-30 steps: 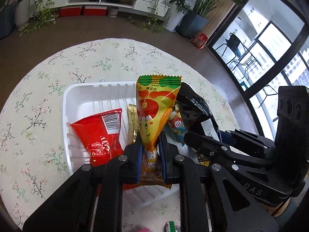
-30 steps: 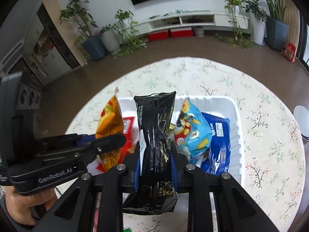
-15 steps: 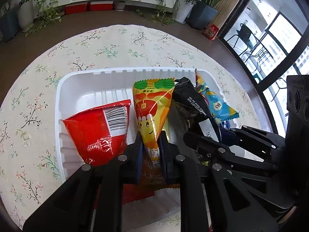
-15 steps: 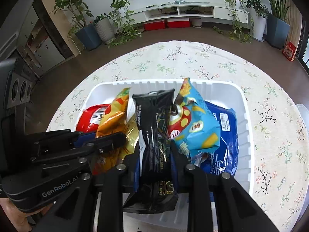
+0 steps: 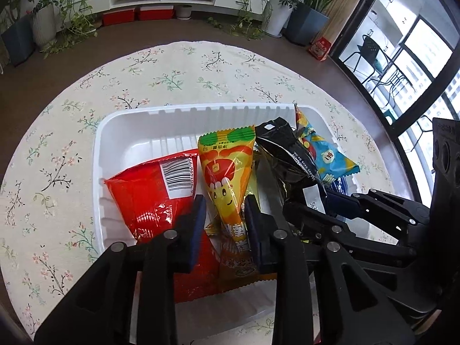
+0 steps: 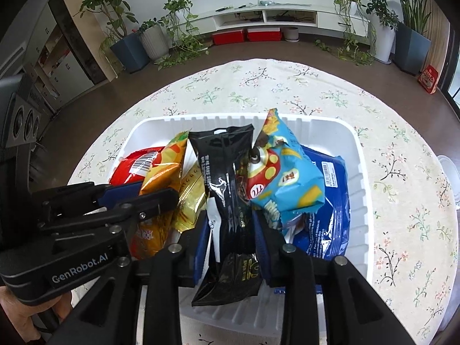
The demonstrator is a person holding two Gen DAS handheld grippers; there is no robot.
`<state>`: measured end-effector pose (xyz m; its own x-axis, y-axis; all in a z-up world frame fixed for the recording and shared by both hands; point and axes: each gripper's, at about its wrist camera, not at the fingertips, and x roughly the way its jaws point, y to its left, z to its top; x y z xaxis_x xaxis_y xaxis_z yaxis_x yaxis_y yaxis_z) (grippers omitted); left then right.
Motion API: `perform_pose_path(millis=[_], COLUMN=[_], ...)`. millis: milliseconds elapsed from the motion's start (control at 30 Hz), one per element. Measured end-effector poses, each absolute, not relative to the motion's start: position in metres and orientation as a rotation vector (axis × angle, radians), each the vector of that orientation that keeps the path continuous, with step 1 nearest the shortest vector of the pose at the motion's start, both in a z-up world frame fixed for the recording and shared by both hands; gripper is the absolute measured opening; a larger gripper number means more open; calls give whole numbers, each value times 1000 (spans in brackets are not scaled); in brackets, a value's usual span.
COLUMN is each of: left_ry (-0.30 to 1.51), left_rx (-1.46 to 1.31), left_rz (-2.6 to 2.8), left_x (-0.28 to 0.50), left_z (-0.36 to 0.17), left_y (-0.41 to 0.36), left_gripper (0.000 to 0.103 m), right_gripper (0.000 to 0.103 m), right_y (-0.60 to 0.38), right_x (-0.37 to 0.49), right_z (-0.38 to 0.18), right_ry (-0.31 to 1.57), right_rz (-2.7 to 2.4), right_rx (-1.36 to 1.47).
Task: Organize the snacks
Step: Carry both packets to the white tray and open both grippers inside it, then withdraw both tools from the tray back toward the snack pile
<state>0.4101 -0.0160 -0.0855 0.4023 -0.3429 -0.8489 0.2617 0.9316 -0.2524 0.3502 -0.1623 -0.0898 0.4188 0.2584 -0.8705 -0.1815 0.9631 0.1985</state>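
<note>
Standing five packets on end in a white tray on a round flowered counter, a person works a pair of tongs in each hand. The left tongs are opening around an orange-and-yellow packet; a clear gap shows at the left pad, so the packet looks released, leaning beside a red packet. The right tongs are also opening, with a black packet between their pads and gaps on both sides; it stands against a light blue packet and a dark blue one. By the look of it, the sorting is nearly done: what remains is lifting both tools clear without toppling the row. Whether more snacks wait outside the tray cannot be told, since the near counter is hidden behind the tools. A gold wrapper is mostly covered. Only part of a hand shows.
</note>
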Motion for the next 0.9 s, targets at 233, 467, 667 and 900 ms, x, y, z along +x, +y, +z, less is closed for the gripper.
perform_pose_path(millis=[233, 467, 667, 900], left_ry=[1057, 1030, 1002, 929], left_rx=[-99, -98, -116, -155], left_rz=[-365, -354, -349, -353], left_x=[404, 393, 384, 368], left_z=[-73, -59, -43, -8], left_y=[-12, -12, -6, 6], left_gripper=[41, 59, 80, 100], right_gripper=[38, 44, 63, 76], right_y=[-168, -174, -183, -205], right_x=[345, 335, 325, 302], right_z=[-75, -59, -45, -15], right_ry=[1069, 1025, 989, 899], right_rz=[266, 246, 240, 248], right_rx=[75, 56, 89, 172])
